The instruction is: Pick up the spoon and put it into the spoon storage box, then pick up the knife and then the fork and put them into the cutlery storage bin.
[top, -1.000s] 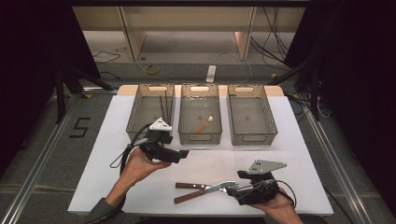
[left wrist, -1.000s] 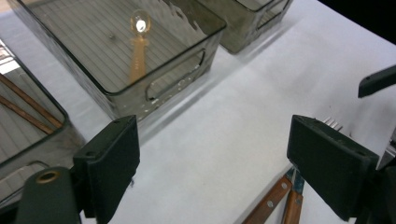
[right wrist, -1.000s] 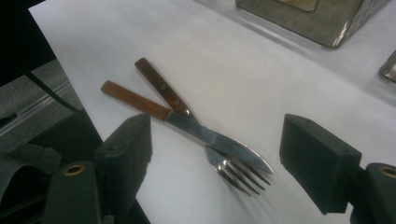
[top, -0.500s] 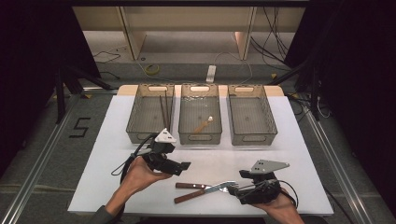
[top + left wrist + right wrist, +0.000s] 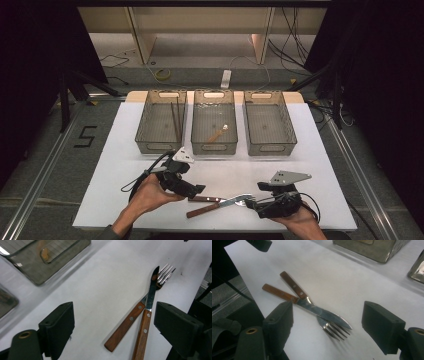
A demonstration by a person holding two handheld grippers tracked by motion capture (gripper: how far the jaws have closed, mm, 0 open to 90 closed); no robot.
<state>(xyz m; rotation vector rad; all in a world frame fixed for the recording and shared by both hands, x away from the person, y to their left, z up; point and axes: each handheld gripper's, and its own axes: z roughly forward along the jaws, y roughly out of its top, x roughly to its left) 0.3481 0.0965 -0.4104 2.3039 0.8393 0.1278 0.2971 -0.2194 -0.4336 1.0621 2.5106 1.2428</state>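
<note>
Knife (image 5: 150, 293) lies crossed over fork (image 5: 163, 273) at lower centre; both grippers (image 5: 197, 190) (image 5: 250, 202) released, so grasp one wooden handle only.

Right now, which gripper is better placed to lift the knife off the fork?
Probably left. The left gripper is open at the wooden handle ends, where the knife is easiest to pinch apart from the fork. The right gripper is open at the tips, where blade crosses tines.

bare table (image 5: 310, 150) around crossed knife (image 5: 147, 315) and fork (image 5: 130, 323) | bins (image 5: 215, 130) probably well clear
</note>
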